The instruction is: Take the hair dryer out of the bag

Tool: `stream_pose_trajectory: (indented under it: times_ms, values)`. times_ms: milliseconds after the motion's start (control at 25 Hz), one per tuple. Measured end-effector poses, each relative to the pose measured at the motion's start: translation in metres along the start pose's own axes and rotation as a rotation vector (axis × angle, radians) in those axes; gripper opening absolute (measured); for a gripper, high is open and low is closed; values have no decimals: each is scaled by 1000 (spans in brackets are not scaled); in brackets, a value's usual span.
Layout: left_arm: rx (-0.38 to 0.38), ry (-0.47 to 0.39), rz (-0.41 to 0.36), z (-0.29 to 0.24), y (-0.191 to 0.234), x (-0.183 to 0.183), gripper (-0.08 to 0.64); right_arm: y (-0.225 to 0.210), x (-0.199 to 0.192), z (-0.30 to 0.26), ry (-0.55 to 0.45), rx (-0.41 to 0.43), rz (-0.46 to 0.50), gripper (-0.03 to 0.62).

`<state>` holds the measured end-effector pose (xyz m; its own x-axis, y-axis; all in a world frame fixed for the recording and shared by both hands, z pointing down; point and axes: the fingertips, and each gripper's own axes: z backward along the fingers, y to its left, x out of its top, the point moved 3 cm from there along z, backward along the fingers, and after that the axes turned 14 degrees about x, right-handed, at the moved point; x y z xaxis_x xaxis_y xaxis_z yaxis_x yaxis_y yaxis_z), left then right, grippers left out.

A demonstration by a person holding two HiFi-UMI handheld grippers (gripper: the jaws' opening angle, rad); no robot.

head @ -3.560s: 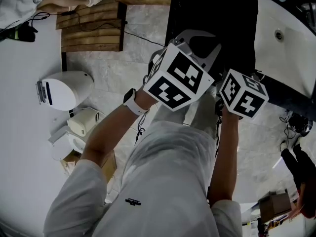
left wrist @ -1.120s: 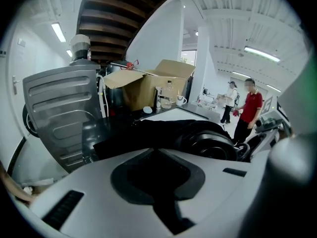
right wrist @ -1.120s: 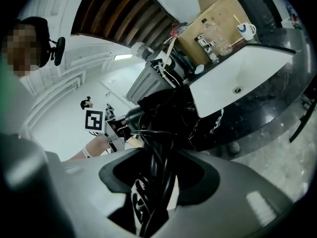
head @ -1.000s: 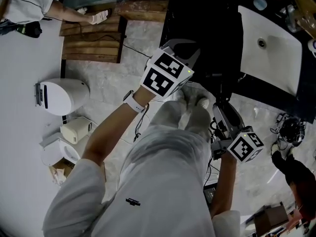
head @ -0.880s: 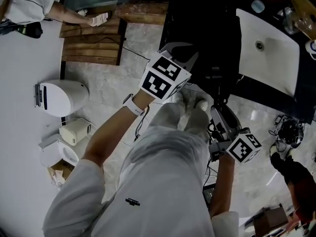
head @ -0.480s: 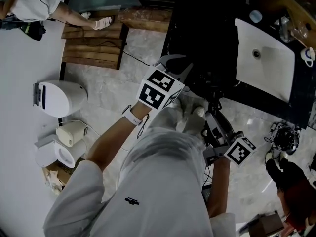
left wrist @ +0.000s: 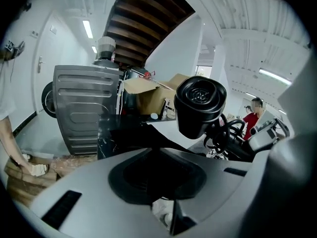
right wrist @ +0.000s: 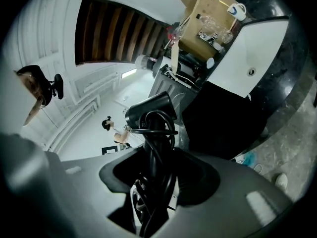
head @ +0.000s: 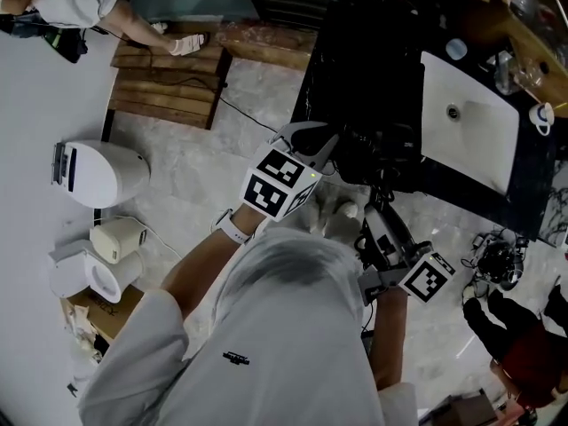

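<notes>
The black hair dryer [right wrist: 151, 113], its cord wound round the handle, stands up between the jaws of my right gripper [right wrist: 151, 182], which is shut on it. In the left gripper view the dryer's round head [left wrist: 200, 105] hangs free in the air just ahead. My left gripper [head: 321, 142] reaches to the edge of the black bag [head: 377, 149], and its jaws stand close together on a fold of the dark cloth [left wrist: 138, 138]. The right gripper [head: 380, 218] is lower right of the bag and points up at it.
A black counter [head: 355, 43] with a white sink [head: 470, 131] fills the upper right. A wooden pallet [head: 169, 69] and a white rounded appliance [head: 102, 171] stand on the stone floor to the left. A person in red [head: 524, 353] is at the lower right.
Since the earliest frame the right gripper has drawn back from the left one, down and to the right, with the dryer. Over the last second both grippers shifted slightly and more of the counter shows.
</notes>
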<state>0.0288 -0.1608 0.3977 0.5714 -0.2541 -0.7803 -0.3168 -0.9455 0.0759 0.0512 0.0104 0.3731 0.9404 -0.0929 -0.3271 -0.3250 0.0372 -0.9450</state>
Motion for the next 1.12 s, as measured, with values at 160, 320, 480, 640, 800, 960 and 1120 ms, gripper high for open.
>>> stream_pose_trajectory:
  times_ms: [160, 320, 480, 640, 800, 960, 1120]
  values:
    - [16, -23, 45, 17, 2, 3, 32, 15, 7, -6, -16, 13, 35, 212]
    - [38, -50, 61, 42, 5, 5, 20, 30, 14, -9, -49, 19, 69, 212]
    - [46, -84, 107, 66, 3, 9, 9, 43, 25, -5, -96, 25, 101, 212]
    - [29, -114, 114, 87, -6, 15, 8, 56, 37, 2, -137, 28, 137, 212]
    - [18, -145, 158, 105, -7, 21, 8, 64, 47, 10, -176, 42, 157, 212]
    - [12, -163, 183, 114, -6, 27, 8, 69, 56, 20, -217, 52, 161, 212]
    - [10, -168, 163, 118, -8, 30, 8, 73, 60, 34, -263, 48, 164, 212]
